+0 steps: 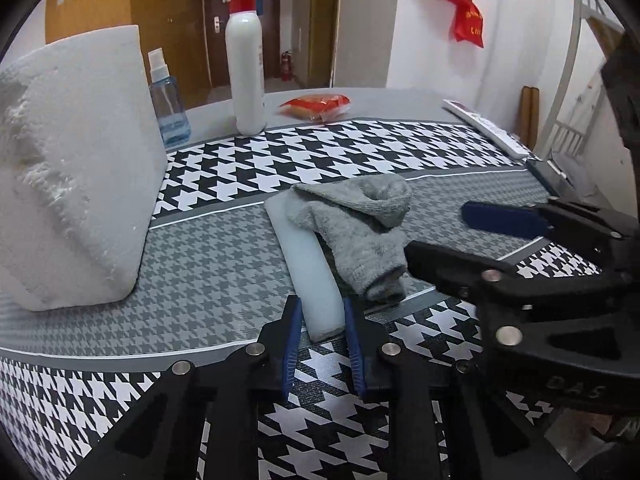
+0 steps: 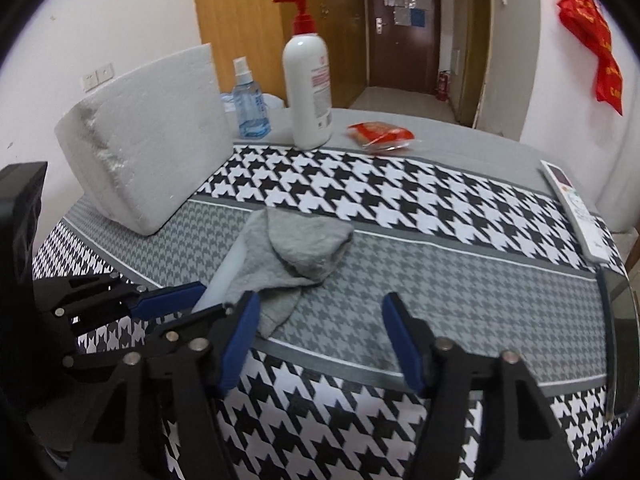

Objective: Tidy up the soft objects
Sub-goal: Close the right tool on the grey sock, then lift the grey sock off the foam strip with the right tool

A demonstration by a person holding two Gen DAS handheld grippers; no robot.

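Note:
A grey sock (image 1: 360, 232) (image 2: 296, 248) lies crumpled on the houndstooth cloth, draped over a white foam strip (image 1: 308, 264) (image 2: 228, 268). My left gripper (image 1: 322, 306) (image 2: 190, 304) has its blue pads pressed on both sides of the strip's near end. My right gripper (image 2: 320, 336) (image 1: 438, 232) stands open on the sock's right, holding nothing. Its left finger (image 2: 240, 336) is close beside the sock's cuff, and its right pad is over bare cloth.
A big white styrofoam block (image 1: 76, 168) (image 2: 148, 152) stands at the left. Behind are a spray bottle (image 2: 248, 108), a red-pump bottle (image 2: 308, 92) and a red packet (image 2: 380, 134). A remote control (image 2: 576, 212) lies near the table's right edge.

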